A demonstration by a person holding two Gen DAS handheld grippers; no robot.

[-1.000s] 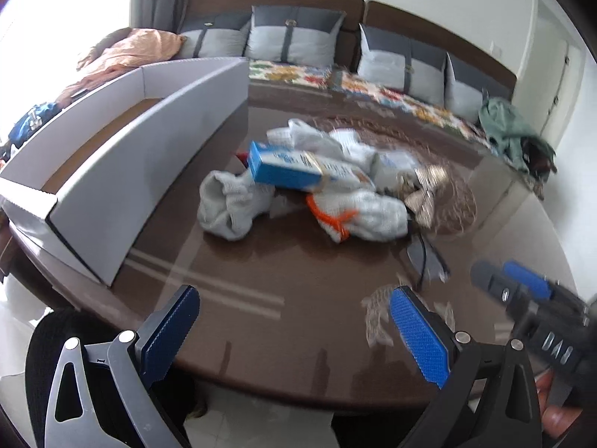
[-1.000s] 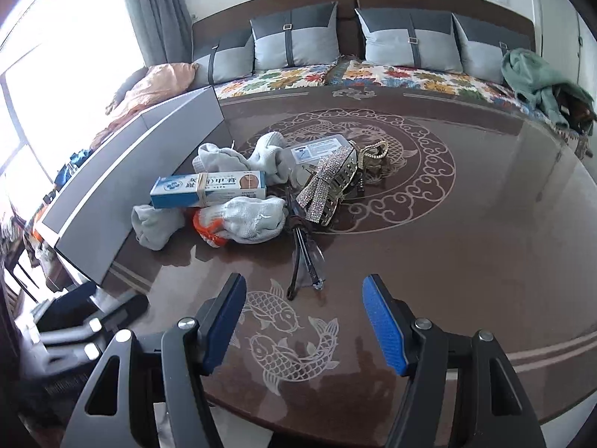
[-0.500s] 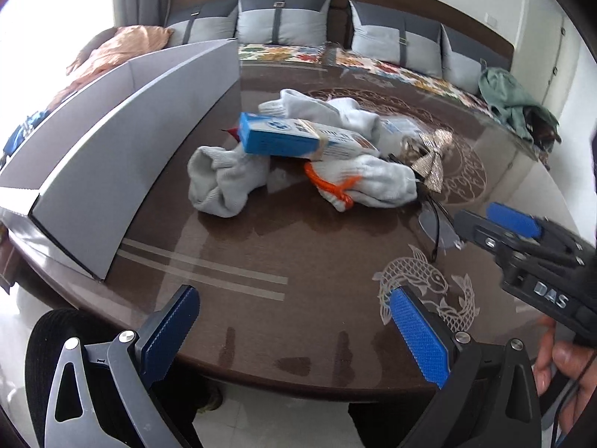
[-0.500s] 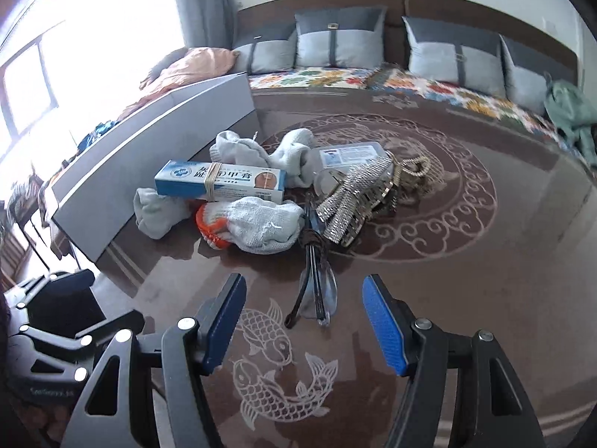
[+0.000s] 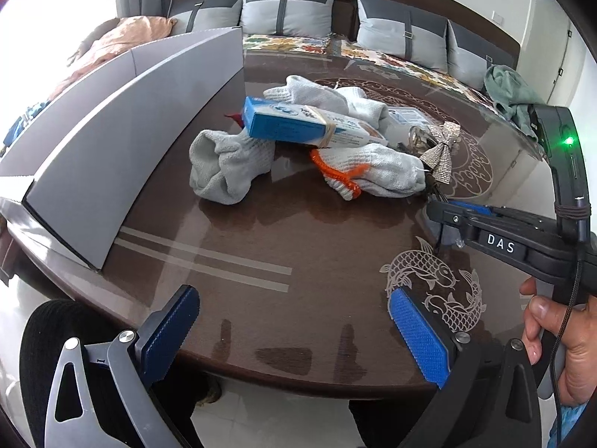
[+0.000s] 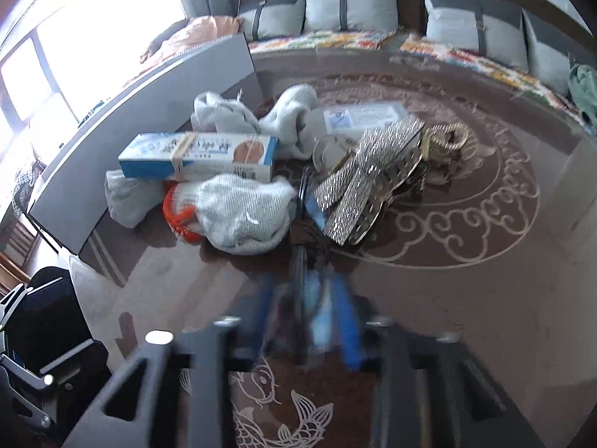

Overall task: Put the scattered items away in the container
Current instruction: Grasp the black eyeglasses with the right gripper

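Observation:
A pile lies mid-table: a blue-and-white box, grey socks, a white glove with an orange cuff, a glittery bow and dark glasses. The grey cardboard container stands at the left. My left gripper is open and empty above the near table edge. My right gripper is blurred, its blue pads close together around the glasses; it also shows in the left wrist view.
The brown glossy table carries fish and scroll patterns. A sofa with grey cushions runs along the far side, with a green cloth at its right end. A black chair is below the near table edge.
My right gripper has moved forward to the glasses and its jaws have closed in on them. My left gripper stays open and has shifted slightly.

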